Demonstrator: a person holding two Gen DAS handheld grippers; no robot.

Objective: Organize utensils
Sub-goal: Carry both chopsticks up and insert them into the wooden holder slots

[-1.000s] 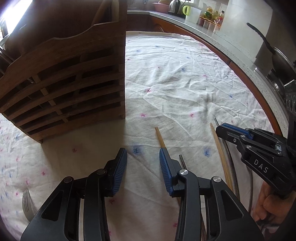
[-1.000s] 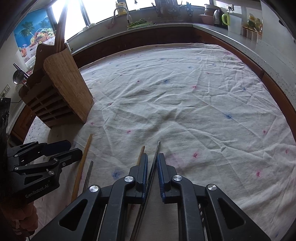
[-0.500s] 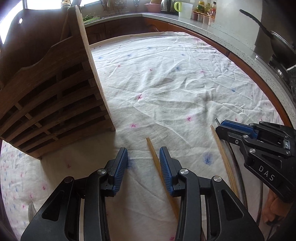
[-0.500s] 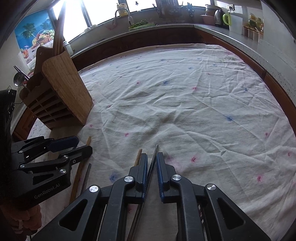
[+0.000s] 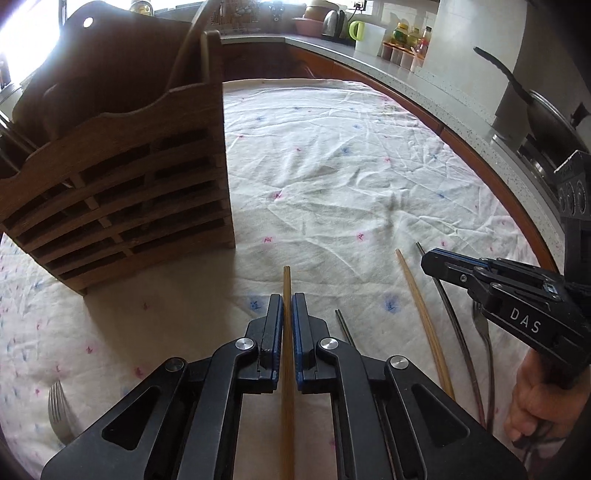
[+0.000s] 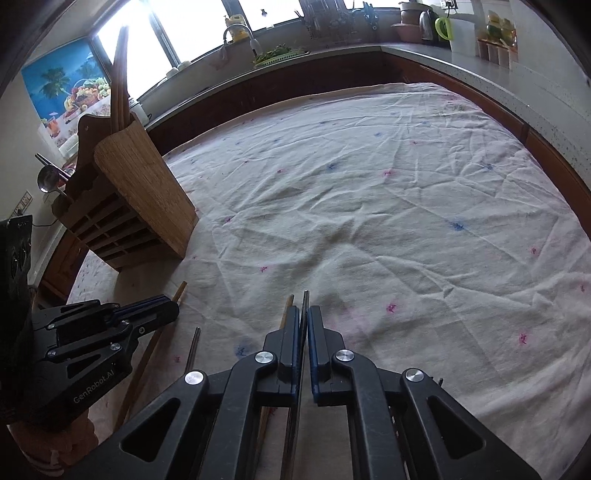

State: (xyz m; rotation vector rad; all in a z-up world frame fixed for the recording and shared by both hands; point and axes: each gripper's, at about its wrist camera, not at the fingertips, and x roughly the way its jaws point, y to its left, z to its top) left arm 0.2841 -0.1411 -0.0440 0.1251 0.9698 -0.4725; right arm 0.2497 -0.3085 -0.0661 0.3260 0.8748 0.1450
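My left gripper (image 5: 287,301) is shut on a wooden chopstick (image 5: 286,280) whose tip points toward the wooden utensil holder (image 5: 122,192) at the left. My right gripper (image 6: 303,314) is shut on a metal chopstick (image 6: 305,299); it also shows in the left wrist view (image 5: 430,262). A second wooden chopstick (image 5: 421,306) and another metal chopstick (image 5: 343,326) lie on the cloth between the grippers. A fork (image 5: 59,413) lies at the lower left. The holder (image 6: 125,206) has wooden chopsticks (image 6: 120,74) and a ladle (image 6: 48,177) standing in it.
The table is covered with a wrinkled white floral cloth (image 6: 369,206). More metal cutlery (image 5: 484,354) lies under the right gripper. A counter with a kettle (image 5: 332,22), jars (image 5: 402,48) and a pan (image 5: 539,114) curves round the far and right sides.
My left gripper has closed on the wooden chopstick, which now lies straight between its fingers. The holder appears nearer and more upright. My right gripper stays shut on the metal chopstick.
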